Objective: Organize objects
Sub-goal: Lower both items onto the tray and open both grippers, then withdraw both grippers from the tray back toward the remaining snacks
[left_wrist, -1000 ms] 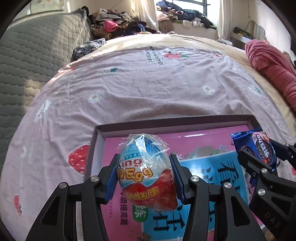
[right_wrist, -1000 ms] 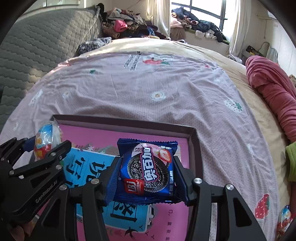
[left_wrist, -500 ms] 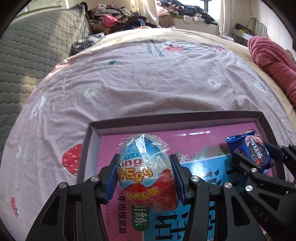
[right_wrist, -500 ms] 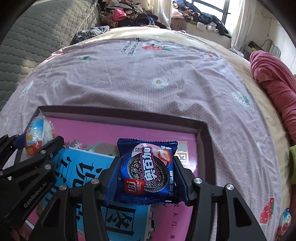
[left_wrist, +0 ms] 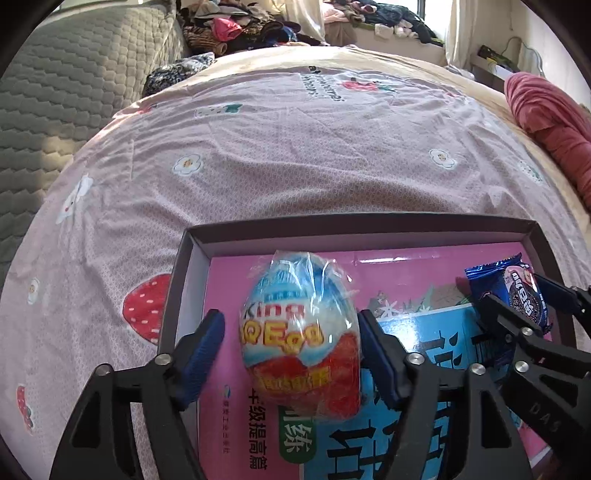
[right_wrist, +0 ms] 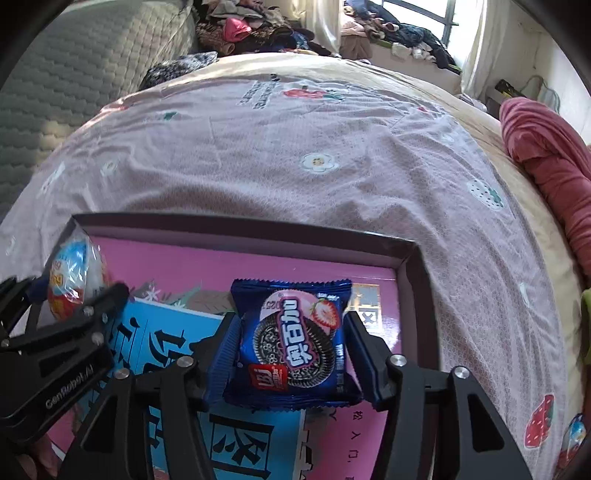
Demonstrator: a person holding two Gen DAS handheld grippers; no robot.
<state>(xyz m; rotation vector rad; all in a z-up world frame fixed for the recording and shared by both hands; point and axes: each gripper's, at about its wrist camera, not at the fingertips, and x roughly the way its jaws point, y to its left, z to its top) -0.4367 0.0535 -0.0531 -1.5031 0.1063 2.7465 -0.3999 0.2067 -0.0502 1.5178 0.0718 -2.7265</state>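
A plastic-wrapped chocolate egg [left_wrist: 301, 332] lies on the pink and blue book [left_wrist: 424, 266] inside a dark-rimmed shallow box [left_wrist: 351, 225]. My left gripper [left_wrist: 291, 347] straddles the egg with its jaws opening. A gap shows at the left pad, while the right pad is still against the wrap. A blue cookie packet [right_wrist: 295, 339] rests flat on the same book [right_wrist: 184, 266], near the box's right wall [right_wrist: 417, 295]. My right gripper [right_wrist: 290, 352] is around it, jaws opening, its pads just off the packet's sides. Each gripper also shows in the other's view: the right gripper [left_wrist: 521, 299] and the left gripper [right_wrist: 62, 291].
The box sits on a pink bedsheet [left_wrist: 295, 155] printed with strawberries. A red blanket [left_wrist: 546, 122] lies at the right and a grey quilted cushion [left_wrist: 74, 74] at the left. Clothes [left_wrist: 240, 29] are piled at the back. Another wrapped egg [right_wrist: 574, 432] lies on the sheet at the lower right.
Both grippers have sunk toward the box. Their jaws have widened, and the egg and the cookie packet now rest on the book instead of being squeezed.
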